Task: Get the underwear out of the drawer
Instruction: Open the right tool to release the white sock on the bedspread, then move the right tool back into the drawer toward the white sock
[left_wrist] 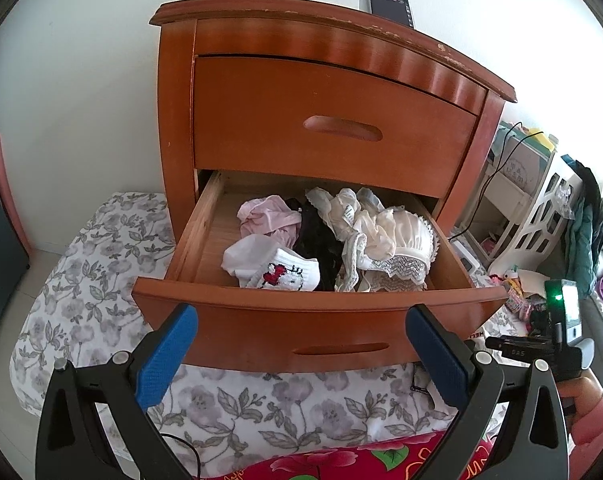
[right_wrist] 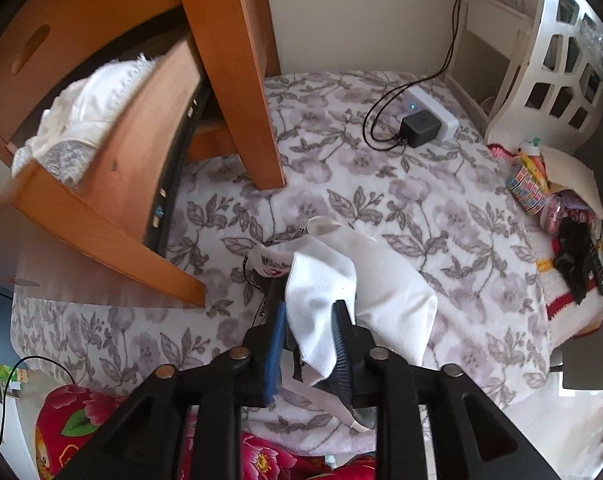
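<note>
Left hand-held gripper (left_wrist: 301,338) held open before drawer (left_wrist: 321,312) | right hand-held gripper (right_wrist: 309,332) jaws parted, white underwear (right_wrist: 321,304) loose between them over floral bedspread (right_wrist: 421,208) | more underwear (left_wrist: 325,236) left in drawer

drawer: my open lower wooden drawer (left_wrist: 229,304), pulled out of the orange-brown nightstand | inside: crumpled pink briefs (left_wrist: 267,216), black lace underwear (left_wrist: 315,236), cream lace-trimmed underwear (left_wrist: 385,236), white cartoon-print garment (left_wrist: 273,266) | out: white cotton underwear (right_wrist: 321,300) lying draped over another piece on my floral blanket
</note>
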